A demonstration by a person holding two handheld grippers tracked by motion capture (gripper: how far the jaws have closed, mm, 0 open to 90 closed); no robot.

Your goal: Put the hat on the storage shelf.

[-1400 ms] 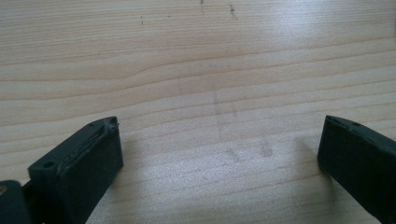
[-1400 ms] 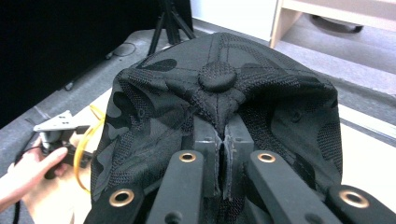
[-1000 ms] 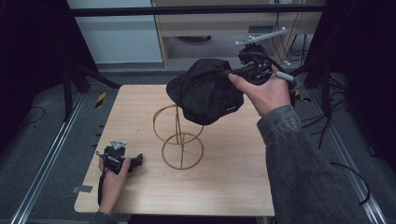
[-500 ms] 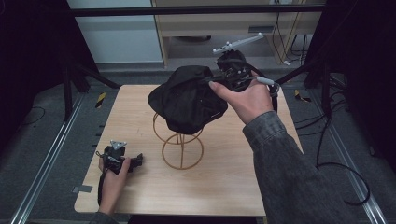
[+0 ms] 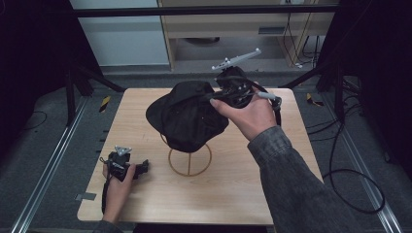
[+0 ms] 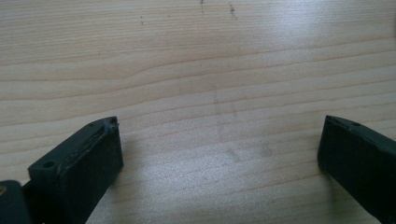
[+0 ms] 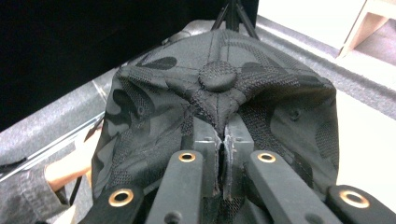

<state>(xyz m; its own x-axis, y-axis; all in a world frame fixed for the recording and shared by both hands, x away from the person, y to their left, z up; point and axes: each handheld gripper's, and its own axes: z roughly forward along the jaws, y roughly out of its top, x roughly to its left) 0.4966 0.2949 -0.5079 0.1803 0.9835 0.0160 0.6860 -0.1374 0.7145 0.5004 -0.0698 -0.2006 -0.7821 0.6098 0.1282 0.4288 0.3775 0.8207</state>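
Note:
A black cap [image 5: 187, 115] hangs over the gold wire stand [image 5: 190, 162] in the middle of the table and hides the stand's top. My right gripper [image 5: 214, 99] holds the cap from the right, jaws pinched on the fabric near its crown. In the right gripper view the cap [image 7: 219, 98] fills the frame, its top button up, and my right gripper [image 7: 223, 140] is shut on a fold of cloth. My left gripper [image 5: 141, 167] rests on the table at the front left, held by a hand. In its own view the left gripper [image 6: 219, 144] stands open over bare wood.
The wooden table [image 5: 145, 204] has free surface around the stand's ring base. Metal rails [image 5: 43, 174] run along the floor on both sides. A cable [image 5: 354, 189] trails off to the right. Cabinets [image 5: 233, 24] stand behind the table.
My right gripper carried the cap leftward and down, from the table's far right to over the wire stand. The left gripper stayed where it was.

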